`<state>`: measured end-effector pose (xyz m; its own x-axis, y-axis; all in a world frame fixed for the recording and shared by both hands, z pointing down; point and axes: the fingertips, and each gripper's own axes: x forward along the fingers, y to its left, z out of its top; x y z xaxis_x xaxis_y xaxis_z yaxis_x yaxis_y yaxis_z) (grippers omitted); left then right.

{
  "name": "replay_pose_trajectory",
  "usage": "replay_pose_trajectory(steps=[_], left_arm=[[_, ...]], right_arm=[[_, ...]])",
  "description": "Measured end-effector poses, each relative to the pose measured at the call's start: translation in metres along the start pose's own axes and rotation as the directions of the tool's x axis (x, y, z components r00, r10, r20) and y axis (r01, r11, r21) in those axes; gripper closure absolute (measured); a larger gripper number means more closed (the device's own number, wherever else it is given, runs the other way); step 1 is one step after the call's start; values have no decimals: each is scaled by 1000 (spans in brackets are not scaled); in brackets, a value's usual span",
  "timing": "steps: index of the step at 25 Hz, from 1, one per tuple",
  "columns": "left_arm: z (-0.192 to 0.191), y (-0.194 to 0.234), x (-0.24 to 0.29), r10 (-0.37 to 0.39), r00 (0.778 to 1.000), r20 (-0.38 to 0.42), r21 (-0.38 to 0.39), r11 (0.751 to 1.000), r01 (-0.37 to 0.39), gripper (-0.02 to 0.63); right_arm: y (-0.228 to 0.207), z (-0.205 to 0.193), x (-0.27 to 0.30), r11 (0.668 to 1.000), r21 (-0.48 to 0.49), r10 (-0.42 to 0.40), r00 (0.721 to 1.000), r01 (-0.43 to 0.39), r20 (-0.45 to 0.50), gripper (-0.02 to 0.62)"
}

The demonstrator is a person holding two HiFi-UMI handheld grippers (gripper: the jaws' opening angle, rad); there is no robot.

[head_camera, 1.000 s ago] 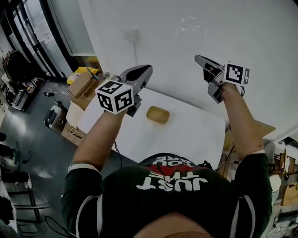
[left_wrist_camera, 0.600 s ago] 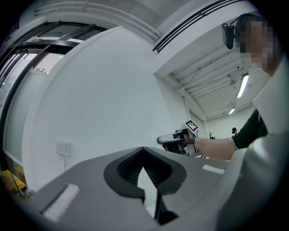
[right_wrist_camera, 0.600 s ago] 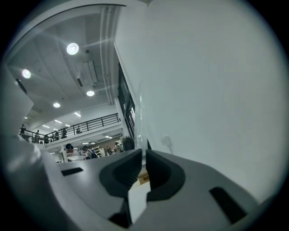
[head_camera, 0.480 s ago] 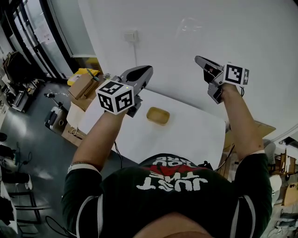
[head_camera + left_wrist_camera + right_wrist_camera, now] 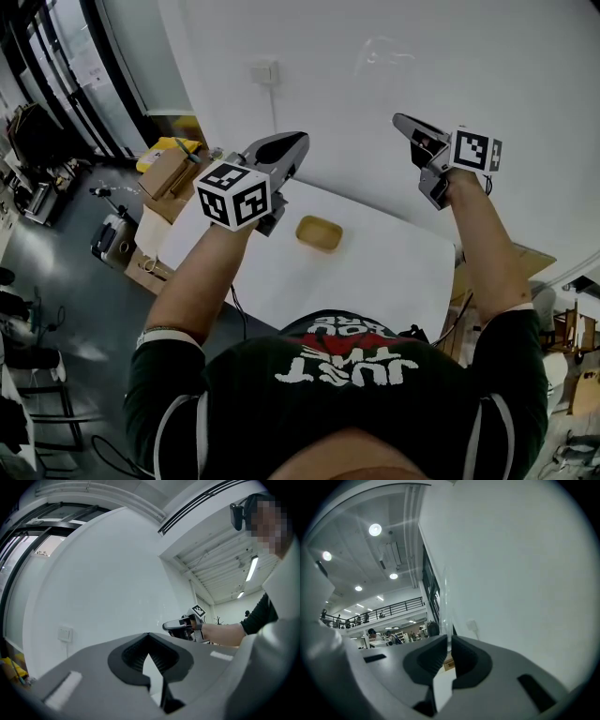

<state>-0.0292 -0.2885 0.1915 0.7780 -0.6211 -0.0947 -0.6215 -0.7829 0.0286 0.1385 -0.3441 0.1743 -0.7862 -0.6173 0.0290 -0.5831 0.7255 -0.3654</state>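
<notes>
Here, posture: I have both arms raised and stretched forward, so the two tools hang high over the white rectangular table (image 5: 375, 272), well apart from each other and from anything on it.
Left gripper (image 5: 298, 141): the grey jaws are closed, their dark ribbed pads meeting at the tip with only bare white wall showing through the notch below. It grips nothing.
Right gripper (image 5: 398, 119): the jaws are drawn together to a thin slit, and I see nothing caught in it. The pale streak above the tips looks to me like the wall's edge, not an object.
Yellow shallow oblong dish (image 5: 318, 232): it lies flat on the table towards the far side, roughly between my two forearms in the head view and far below both tools. Neither gripper touches it.
Why neither gripper view shows it: both tools point up and outward at the plain white wall (image 5: 422, 56), so their cameras take in wall, ceiling lights and a distant hall rather than the tabletop.
Across the gap: the left gripper view catches the right gripper with its marker cube at about the same height, which suggests I am holding the pair level.
Surroundings: a white wall socket (image 5: 262, 71) sits on the wall beyond the left tool; brown cardboard boxes (image 5: 164, 173) stand on the floor past the table's left end.
</notes>
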Motion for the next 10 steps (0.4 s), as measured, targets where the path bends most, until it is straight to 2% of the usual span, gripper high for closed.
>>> replay_pose_trajectory(steps=[10], left_arm=[[-1,0,3,-4,1000,-2,1,1000,4,598]], right_arm=[[-4,-1,1,1000,-3,-7,1000,7,-6,566]])
